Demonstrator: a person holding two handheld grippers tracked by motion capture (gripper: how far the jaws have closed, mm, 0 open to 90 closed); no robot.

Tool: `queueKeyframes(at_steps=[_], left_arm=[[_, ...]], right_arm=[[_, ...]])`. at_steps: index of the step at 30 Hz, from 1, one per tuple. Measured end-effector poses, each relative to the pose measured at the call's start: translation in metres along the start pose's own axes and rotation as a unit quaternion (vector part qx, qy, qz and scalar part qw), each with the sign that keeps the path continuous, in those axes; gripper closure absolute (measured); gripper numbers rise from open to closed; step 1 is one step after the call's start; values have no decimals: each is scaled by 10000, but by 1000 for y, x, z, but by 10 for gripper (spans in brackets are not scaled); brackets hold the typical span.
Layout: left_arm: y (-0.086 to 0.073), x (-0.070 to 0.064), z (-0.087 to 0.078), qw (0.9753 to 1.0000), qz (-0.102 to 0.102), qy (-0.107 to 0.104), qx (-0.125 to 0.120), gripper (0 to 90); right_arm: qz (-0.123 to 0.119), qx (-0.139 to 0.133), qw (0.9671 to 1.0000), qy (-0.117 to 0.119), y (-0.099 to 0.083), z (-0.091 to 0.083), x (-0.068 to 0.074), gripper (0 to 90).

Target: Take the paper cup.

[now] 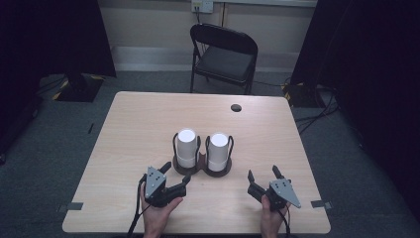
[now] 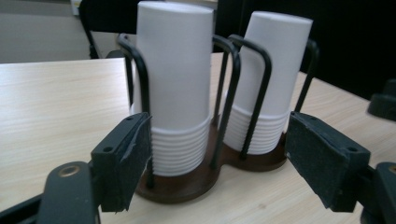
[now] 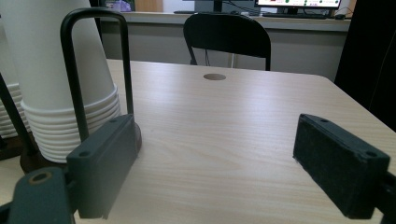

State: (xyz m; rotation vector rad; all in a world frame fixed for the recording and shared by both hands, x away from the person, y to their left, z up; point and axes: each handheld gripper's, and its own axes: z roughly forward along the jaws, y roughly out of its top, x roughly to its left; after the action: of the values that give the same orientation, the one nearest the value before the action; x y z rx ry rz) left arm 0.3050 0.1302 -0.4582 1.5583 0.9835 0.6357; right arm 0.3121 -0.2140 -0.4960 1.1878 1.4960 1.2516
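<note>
**Two Grippers Wait by the Cup Stacks**

Left gripper (image 1: 173,174) sits on the near side of the table (image 1: 133,129), held in the person's left hand (image 1: 157,214). Its jaws are spread wide and hold nothing. Right gripper (image 1: 262,174) sits at the near right, in the right hand (image 1: 271,218). Its jaws are spread wide too, and they are empty.

Ahead of both grippers, near the middle of the table, stands a dark cup holder (image 1: 202,168). It has two round spots side by side, with black wire loops standing up around each one. In each spot there is a stack of white paper cups, turned upside down. So there are two stacks: the left stack (image 1: 186,148) and the right stack (image 1: 218,151). Each stack stands straight up, so its long way runs from the table up to the top.

From the left gripper, the left stack is just ahead and a little to the right. In the left gripper view, the left stack (image 2: 175,88) rises between the two jaws, with the right stack (image 2: 273,79) beside it. The left gripper is the nearer one to the stacks. The right gripper is farther off, and the right stack (image 3: 60,79) lies ahead and to its left, at the edge of the right gripper view.

Two grippers, two stacks, one holder. A black chair (image 1: 225,54) stands past the far side of the table.
</note>
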Motion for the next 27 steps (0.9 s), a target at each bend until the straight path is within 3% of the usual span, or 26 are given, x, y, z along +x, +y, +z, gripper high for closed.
queueKeyframes(at_steps=[5,9,12,15,20,23,27], left_arm=[[6,-7,7,9996,181,-214,11,285],[9,-12,7,9993,341,-175,-23,291],[12,-15,7,9992,273,-246,-162,312],[15,-17,11,9986,341,-334,-218,322],[21,-25,20,9953,725,-397,-496,331],[23,-27,22,9951,730,-441,-500,360],[31,-29,26,9960,651,-554,-262,334]], right_arm=[[16,-34,10000,5,0,0,0,131],[14,-18,10000,6,0,0,0,132],[6,-26,10000,21,0,-1,0,132],[7,-33,10000,6,0,-1,0,132],[5,-25,10000,21,0,-1,0,132],[8,-63,10000,30,0,-1,0,132],[17,-67,10000,43,-1,-1,-1,132]])
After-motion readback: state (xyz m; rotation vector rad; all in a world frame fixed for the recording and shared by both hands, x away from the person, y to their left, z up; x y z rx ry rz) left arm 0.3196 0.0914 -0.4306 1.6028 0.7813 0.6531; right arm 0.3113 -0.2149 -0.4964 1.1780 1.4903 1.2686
